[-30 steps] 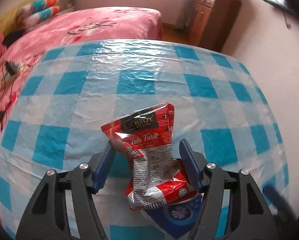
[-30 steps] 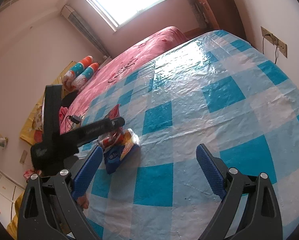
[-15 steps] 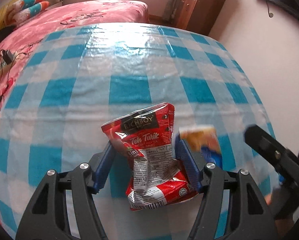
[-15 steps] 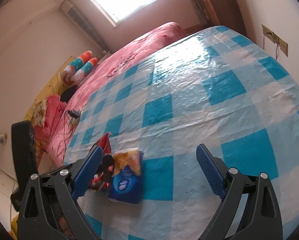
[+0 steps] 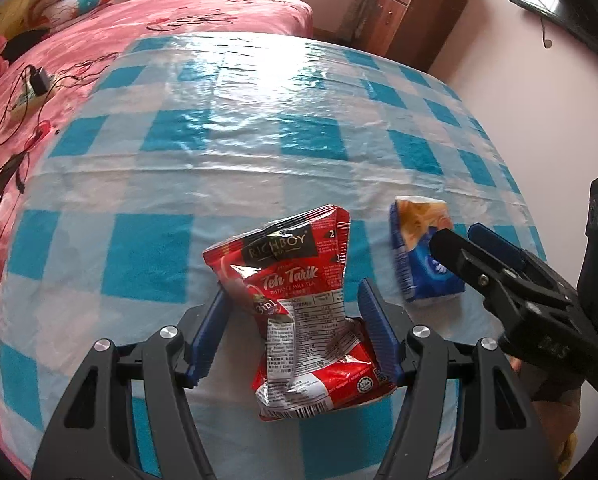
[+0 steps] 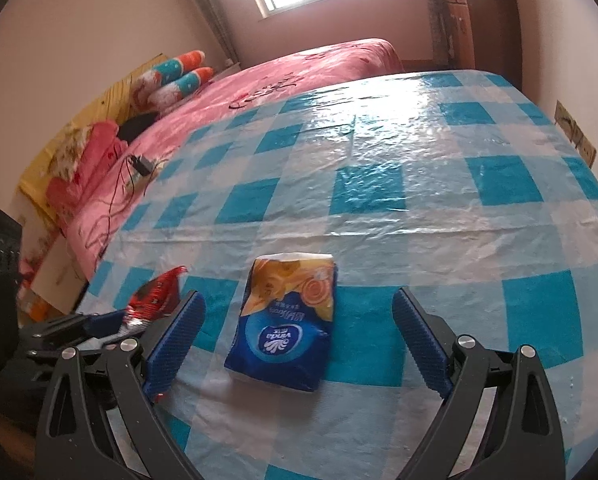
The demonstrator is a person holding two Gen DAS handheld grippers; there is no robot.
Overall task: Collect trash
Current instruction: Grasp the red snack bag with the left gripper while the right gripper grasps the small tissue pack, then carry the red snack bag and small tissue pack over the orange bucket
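Note:
My left gripper (image 5: 293, 288) is shut on a crumpled red Teh Tarik sachet (image 5: 299, 300), which sticks up between its blue pads just above the checked tablecloth (image 5: 259, 152). A blue and orange tissue pack (image 6: 287, 332) lies flat on the cloth, between the wide-apart fingers of my right gripper (image 6: 299, 294). Those jaws are closing, and the pads stand clear of the pack on both sides. In the left wrist view the tissue pack (image 5: 419, 256) lies to the right, with a right gripper finger (image 5: 459, 252) beside it. The red sachet (image 6: 155, 300) shows at the left of the right wrist view.
A pink bed (image 5: 179, 20) lies beyond the table's far and left edges, with a charger and cables (image 5: 35, 80) on it. A wooden cabinet (image 5: 419, 12) stands at the back right. A wall socket (image 6: 575, 132) sits close to the table's right edge.
My left gripper has carried the red sachet leftwards off the tissue pack. My right gripper has swung over, levelled, and now straddles the tissue pack, with its jaws slightly narrower.

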